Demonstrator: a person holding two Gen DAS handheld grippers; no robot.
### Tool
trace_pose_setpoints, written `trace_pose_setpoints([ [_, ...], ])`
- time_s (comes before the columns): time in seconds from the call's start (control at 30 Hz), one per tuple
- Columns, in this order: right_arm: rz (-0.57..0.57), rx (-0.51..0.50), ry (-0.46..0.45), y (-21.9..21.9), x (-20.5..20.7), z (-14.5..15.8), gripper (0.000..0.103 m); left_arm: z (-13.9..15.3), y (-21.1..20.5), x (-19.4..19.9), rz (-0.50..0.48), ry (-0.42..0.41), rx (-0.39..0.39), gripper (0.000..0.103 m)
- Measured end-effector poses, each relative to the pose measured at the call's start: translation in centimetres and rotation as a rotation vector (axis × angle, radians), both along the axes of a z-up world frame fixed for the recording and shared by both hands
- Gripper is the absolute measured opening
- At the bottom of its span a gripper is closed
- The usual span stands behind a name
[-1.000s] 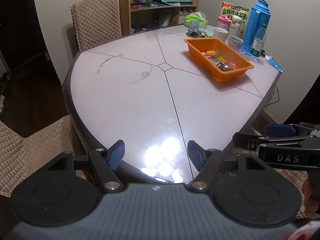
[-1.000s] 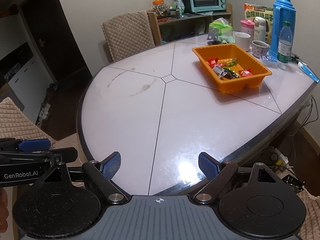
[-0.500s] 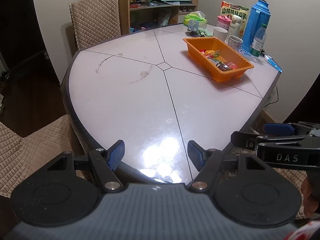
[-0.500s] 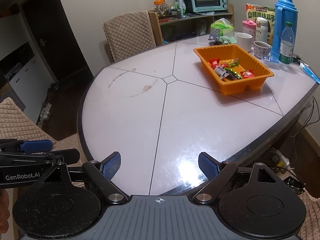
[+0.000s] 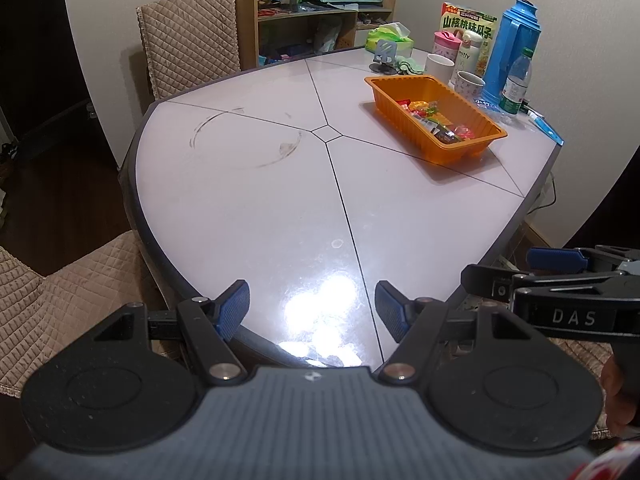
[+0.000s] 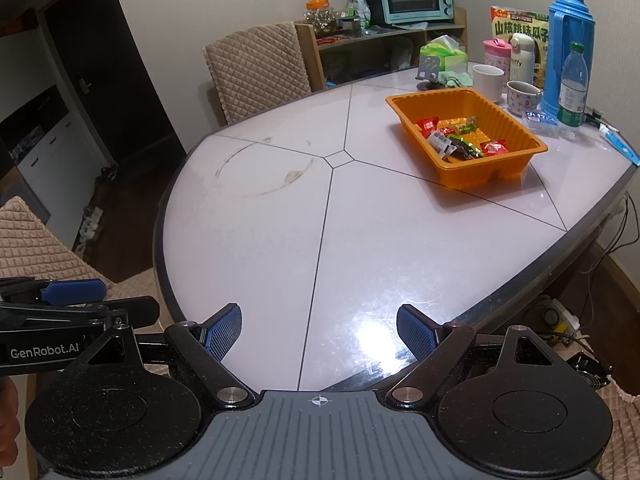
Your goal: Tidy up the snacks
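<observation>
Snacks [image 6: 460,138]: wrapped candies piled in the orange tray [image 6: 496,168], far side of our table [image 6: 360,260]
Left gripper [image 5: 312,308]: wide open, holding nothing
Right gripper [image 6: 319,334]: same, gaping and empty
Progress: we reckon collecting's done, nothing loose on the tabletop
Left: maybe sorting between compartments, can't tell

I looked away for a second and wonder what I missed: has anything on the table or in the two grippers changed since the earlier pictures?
Nothing visibly changed. The left gripper and right gripper hang open and empty over the near table edge; the snacks lie in the orange tray.
</observation>
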State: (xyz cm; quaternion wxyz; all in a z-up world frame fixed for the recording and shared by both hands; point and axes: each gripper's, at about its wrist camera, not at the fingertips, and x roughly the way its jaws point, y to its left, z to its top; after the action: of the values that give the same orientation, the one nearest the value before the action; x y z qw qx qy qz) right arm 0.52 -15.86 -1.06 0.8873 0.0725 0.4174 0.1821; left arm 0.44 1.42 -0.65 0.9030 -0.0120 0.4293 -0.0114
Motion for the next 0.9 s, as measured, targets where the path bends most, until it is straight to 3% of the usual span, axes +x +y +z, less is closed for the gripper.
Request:
trace_pose_setpoints([
  [0.9,-0.001,0.000,-0.002,-0.07,0.12,0.06,0.084,0.16,-0.31,0.37,-0.005,0.000,-0.003,0.068],
])
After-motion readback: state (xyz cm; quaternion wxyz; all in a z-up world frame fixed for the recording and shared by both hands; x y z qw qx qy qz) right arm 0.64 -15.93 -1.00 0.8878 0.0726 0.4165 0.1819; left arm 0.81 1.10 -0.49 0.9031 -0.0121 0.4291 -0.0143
